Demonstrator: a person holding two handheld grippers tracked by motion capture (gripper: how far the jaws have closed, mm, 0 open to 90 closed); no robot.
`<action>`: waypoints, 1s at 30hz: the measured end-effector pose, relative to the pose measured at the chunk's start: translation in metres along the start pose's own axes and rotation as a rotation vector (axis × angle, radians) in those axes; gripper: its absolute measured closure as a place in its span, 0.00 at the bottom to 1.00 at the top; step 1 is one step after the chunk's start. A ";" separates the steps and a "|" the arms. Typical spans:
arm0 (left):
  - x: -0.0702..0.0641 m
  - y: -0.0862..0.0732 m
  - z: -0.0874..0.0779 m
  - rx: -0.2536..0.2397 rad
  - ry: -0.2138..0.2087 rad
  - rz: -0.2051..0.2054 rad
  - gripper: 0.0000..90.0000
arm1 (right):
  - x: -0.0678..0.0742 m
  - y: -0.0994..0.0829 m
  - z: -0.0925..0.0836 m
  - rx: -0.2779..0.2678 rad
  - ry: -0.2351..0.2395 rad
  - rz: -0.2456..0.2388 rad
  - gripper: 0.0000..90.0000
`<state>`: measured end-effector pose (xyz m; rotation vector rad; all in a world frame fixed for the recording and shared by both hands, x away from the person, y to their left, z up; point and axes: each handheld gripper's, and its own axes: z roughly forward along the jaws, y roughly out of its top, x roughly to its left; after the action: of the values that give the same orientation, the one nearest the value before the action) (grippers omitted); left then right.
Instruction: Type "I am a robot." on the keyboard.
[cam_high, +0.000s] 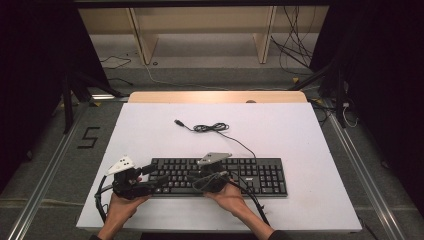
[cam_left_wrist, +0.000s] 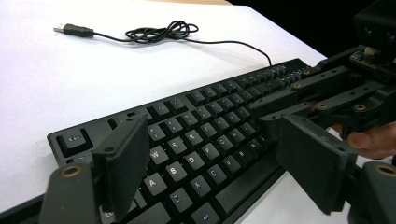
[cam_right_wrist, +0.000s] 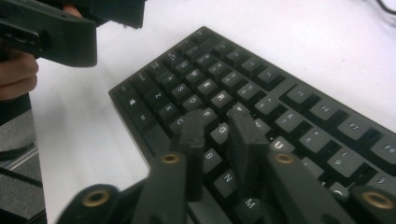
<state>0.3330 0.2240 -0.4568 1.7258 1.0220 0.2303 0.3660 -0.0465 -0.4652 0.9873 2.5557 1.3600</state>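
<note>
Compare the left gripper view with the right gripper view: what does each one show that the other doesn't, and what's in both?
Left gripper view: the thin black USB cable coiled on the white table top, its plug end lying free, and the left tongs with jaws spread wide over the keys.

Right gripper view: the right tongs, jaws close together with a small gap, low over the G and H keys, nothing between them.

Both: the black plastic computer keyboard and the white table top.
</note>
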 end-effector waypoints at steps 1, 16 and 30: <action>0.000 0.000 0.000 0.001 0.000 0.000 0.28 | 0.000 0.000 0.001 0.007 0.001 0.001 0.89; 0.000 0.000 0.000 0.000 0.000 0.001 0.28 | 0.003 -0.004 0.014 0.063 -0.004 -0.014 1.00; 0.000 0.000 0.000 -0.001 0.000 0.001 0.28 | 0.003 -0.005 0.019 0.084 -0.015 -0.015 1.00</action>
<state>0.3332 0.2237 -0.4569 1.7257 1.0206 0.2313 0.3678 -0.0334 -0.4801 0.9847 2.6230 1.2464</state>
